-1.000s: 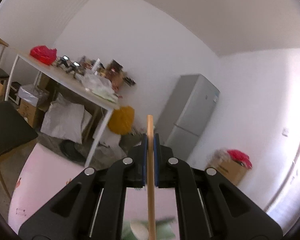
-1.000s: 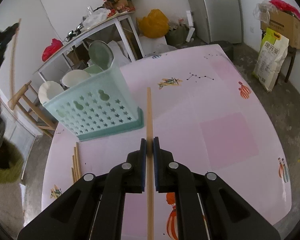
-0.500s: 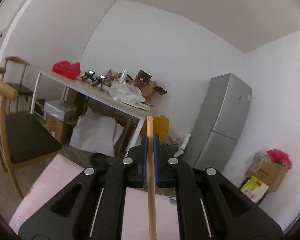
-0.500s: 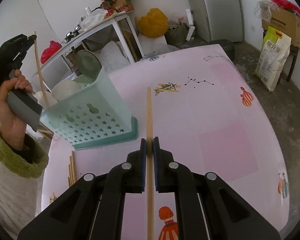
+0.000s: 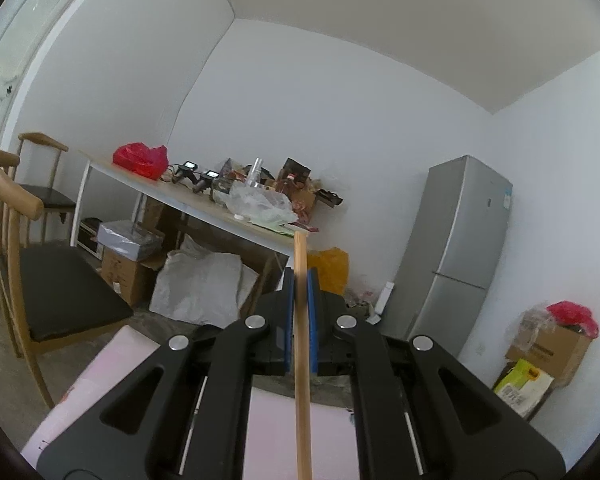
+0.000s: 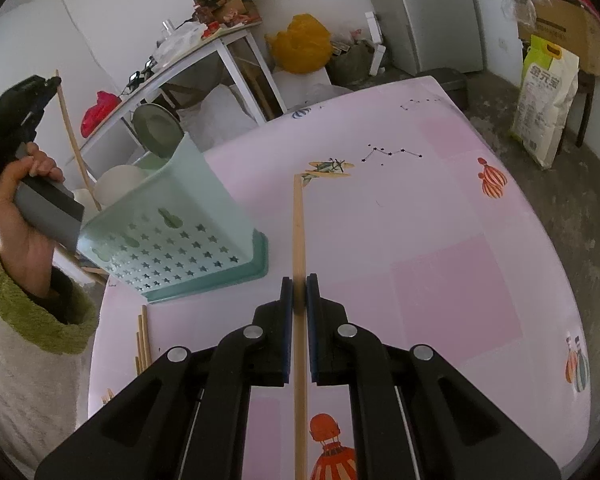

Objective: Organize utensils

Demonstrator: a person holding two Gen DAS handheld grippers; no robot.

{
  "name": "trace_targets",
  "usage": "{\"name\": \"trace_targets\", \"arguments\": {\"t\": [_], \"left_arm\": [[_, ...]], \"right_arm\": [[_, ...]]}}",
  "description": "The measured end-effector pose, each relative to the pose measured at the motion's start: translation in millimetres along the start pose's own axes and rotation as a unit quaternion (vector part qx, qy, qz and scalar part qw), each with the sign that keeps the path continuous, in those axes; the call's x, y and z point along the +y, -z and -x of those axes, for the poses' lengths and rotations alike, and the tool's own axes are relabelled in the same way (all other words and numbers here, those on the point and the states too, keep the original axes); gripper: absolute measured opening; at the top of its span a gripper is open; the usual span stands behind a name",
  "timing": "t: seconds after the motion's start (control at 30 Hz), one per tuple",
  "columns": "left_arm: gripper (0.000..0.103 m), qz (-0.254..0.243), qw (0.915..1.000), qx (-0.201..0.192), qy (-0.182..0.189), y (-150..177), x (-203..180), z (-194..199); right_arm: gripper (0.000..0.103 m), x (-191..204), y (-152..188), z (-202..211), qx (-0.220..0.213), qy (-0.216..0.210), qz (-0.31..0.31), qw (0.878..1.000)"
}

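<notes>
My left gripper is shut on a wooden chopstick and points up and away at the room. In the right wrist view the left gripper is raised at the far left, above the mint-green basket, and its chopstick slants down toward the basket's open top. My right gripper is shut on a second wooden chopstick and hovers over the pink table, to the right of the basket. Several loose chopsticks lie on the table in front of the basket.
The basket holds white bowls and a grey-green plate. Behind stand a cluttered white table, a wooden chair, a grey fridge, a cardboard box and a rice sack.
The left gripper has come down and in over the basket with its chopstick, and its view has tilted to level. The right gripper has moved slightly nearer the basket.
</notes>
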State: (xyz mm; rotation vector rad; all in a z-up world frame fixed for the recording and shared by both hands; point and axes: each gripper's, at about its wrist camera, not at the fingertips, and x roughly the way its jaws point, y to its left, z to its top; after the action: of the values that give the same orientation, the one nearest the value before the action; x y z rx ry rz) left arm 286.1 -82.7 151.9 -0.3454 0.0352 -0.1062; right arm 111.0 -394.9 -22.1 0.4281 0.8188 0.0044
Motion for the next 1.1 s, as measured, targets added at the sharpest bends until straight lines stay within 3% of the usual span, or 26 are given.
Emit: {"name": "trace_targets", "arguments": {"t": [0.13,0.4,0.73,0.77,0.9,1.1], "left_arm": [[0.005,-0.005,0.9999,-0.013,0.000,1,-1,8],[0.005,-0.014,0.9998,0.004,0.009,9,3,26],[0.006,-0.033,0.9956,0.076,0.045,32,17,73],[0.008,-0.037,0.9940,0.089,0.051,34,18,79],[0.037,-0.048,0.9884,0.127,0.068,43,22,97],[0.056,-0.083,0.9829,0.142,0.083,52,32,135]], "right_arm": [[0.007,0,-1,3,-0.005,0.000,0.000,1.000],[0.007,-1,1,11,-0.014,-0.001,-0.002,1.000],[0.007,8,4,31,-0.033,-0.006,0.009,0.999],[0.007,9,4,34,-0.036,-0.007,0.012,0.999],[0.007,18,-1,46,-0.045,-0.023,0.018,0.999],[0.007,45,-15,61,-0.064,-0.064,0.041,0.995]]}}
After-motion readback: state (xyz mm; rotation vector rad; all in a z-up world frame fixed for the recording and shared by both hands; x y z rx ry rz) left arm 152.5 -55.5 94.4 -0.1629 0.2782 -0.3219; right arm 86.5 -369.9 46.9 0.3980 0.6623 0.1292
